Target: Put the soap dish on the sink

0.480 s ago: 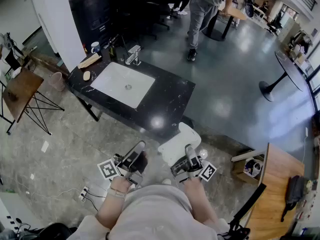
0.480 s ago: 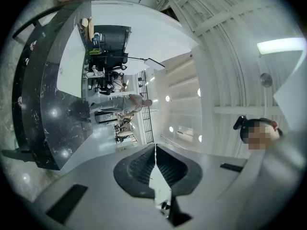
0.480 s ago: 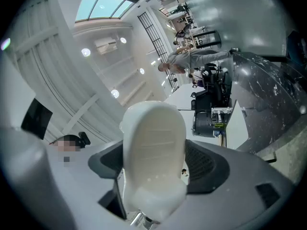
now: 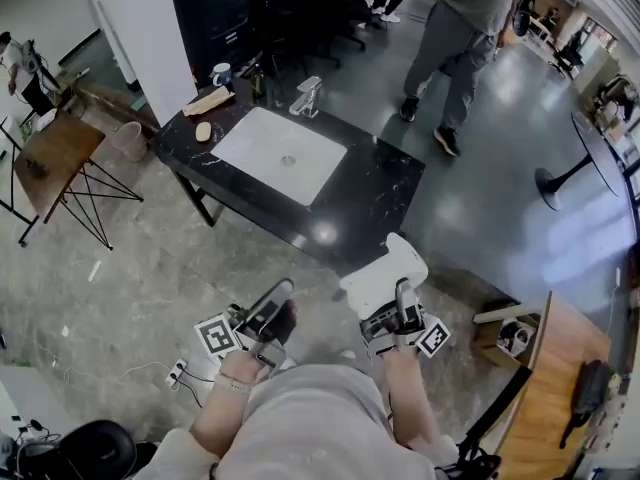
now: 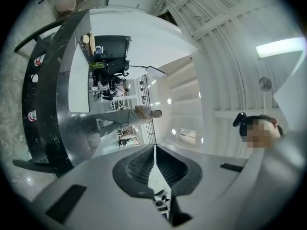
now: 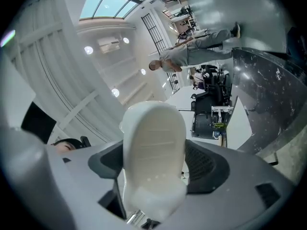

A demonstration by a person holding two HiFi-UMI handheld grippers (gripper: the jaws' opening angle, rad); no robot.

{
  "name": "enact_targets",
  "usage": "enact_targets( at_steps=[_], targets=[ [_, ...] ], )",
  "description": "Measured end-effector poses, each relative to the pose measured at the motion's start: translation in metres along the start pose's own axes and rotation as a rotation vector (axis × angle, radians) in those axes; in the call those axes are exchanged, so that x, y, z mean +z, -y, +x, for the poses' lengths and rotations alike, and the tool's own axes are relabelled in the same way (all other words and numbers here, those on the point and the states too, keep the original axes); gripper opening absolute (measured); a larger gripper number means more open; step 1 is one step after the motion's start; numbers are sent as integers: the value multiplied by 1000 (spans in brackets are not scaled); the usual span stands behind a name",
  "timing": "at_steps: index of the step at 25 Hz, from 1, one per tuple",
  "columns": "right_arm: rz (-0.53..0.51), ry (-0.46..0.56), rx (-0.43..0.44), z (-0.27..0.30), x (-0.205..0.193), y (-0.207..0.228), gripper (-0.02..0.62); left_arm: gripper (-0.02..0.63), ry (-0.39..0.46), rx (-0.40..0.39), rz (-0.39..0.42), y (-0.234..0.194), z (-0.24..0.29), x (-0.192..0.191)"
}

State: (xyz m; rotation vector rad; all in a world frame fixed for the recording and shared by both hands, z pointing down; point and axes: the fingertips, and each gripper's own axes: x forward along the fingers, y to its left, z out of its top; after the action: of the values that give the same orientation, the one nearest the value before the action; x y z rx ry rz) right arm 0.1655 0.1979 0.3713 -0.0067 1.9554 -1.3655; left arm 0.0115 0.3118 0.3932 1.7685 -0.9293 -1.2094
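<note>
In the head view a black marble counter (image 4: pixel 370 193) holds a white sink basin (image 4: pixel 280 153) with a chrome faucet (image 4: pixel 305 96) behind it. My right gripper (image 4: pixel 403 290) is shut on a white soap dish (image 4: pixel 385 271), held in the air just short of the counter's near edge. The right gripper view shows the soap dish (image 6: pixel 153 143) filling the gap between the wide jaws of the right gripper (image 6: pixel 154 164). My left gripper (image 4: pixel 276 293) hangs lower left, shut and empty. In the left gripper view the left gripper (image 5: pixel 154 151) has its pads pressed together.
A soap bar (image 4: pixel 203 131), a wooden piece (image 4: pixel 208 101) and a mug (image 4: pixel 221 73) sit on the counter's far left end. A person in grey (image 4: pixel 462 33) walks beyond the counter. A folding table (image 4: pixel 50 158) stands left, a wooden table (image 4: pixel 555 368) right, a power strip (image 4: pixel 178 371) on the floor.
The view has shifted so the counter sits further right and up. My right gripper with the soap dish has moved right and a little forward. The person in grey has stepped right.
</note>
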Motion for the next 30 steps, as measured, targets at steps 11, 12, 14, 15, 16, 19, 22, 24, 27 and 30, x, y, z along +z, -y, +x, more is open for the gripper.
enact_targets(
  at_steps=[11,12,14,15,16,19,22,24,27,30],
  targets=[
    [-34,-19,-19,29,-34,7,376,9,28,-9,-22,0,-44,32],
    [-32,-23,-17,31,-34,8,376,9,29,-9,-19,-1,-44,34],
    [-28,-30,-16,34,-35,14,376,9,32,-6,-13,-4,-43,37],
    [-25,-34,-16,36,-34,18,376,9,36,-5,-10,-7,-43,38],
    [-22,-36,-17,38,-33,23,376,9,41,-2,-8,-10,-42,41],
    [-6,-41,-21,48,-26,40,376,9,53,9,-7,-21,-35,50],
    [3,-44,-22,60,-18,58,376,9,56,25,-10,-35,-26,60],
    [9,-41,-27,69,-10,71,376,9,57,34,-12,-44,-16,70],
    [17,-39,-36,84,3,92,376,9,59,41,-12,-59,3,87],
    [25,-33,-45,103,21,113,376,9,57,51,-13,-77,26,106]
  ],
)
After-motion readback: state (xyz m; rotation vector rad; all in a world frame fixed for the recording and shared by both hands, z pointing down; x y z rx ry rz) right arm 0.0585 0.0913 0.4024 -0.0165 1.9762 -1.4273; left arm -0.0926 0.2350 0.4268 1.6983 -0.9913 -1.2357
